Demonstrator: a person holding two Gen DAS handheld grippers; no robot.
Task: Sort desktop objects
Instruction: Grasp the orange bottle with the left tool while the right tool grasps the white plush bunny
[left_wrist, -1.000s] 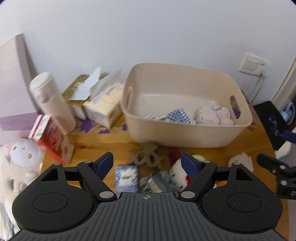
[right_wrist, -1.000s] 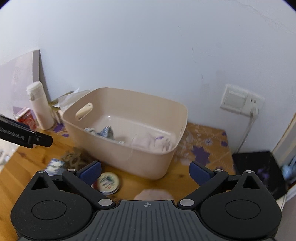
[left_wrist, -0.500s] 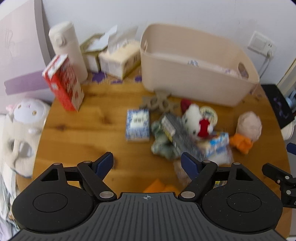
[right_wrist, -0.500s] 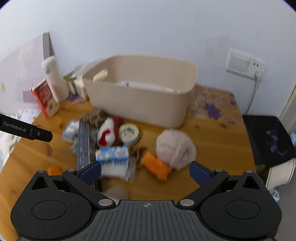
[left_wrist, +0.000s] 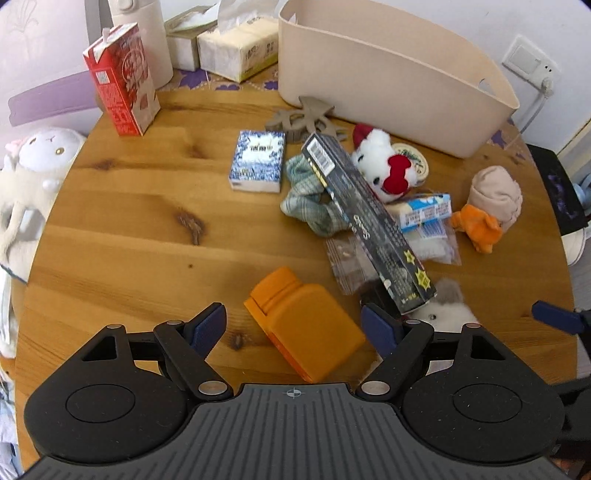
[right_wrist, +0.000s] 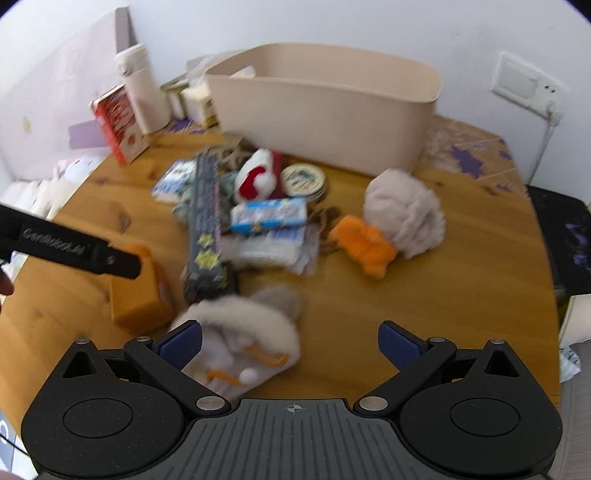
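Note:
A beige bin (left_wrist: 391, 77) (right_wrist: 325, 110) stands at the back of the round wooden table (left_wrist: 129, 221). In front of it lies a heap: a long black box (left_wrist: 365, 218) (right_wrist: 205, 218), a white plush with a red bow (left_wrist: 384, 166), a blue tissue pack (left_wrist: 258, 160), a checked cloth (left_wrist: 314, 206), a round tin (right_wrist: 303, 179) and a beige plush with orange feet (right_wrist: 402, 218). My left gripper (left_wrist: 295, 326) is open, with an orange box (left_wrist: 306, 325) between its fingers. My right gripper (right_wrist: 290, 341) is open over a furry white plush (right_wrist: 243, 339).
A red carton (left_wrist: 123, 77), a white flask (right_wrist: 142, 92) and tissue boxes (left_wrist: 236, 51) stand at the back left. A white plush (left_wrist: 33, 170) lies off the table's left edge. A wall socket (right_wrist: 524, 83) is at the right, with a dark stool (right_wrist: 565, 240) below it.
Both grippers have pulled back from the bin and tilted down towards the table. The heap of objects and the orange box have come into view. Both stay open.

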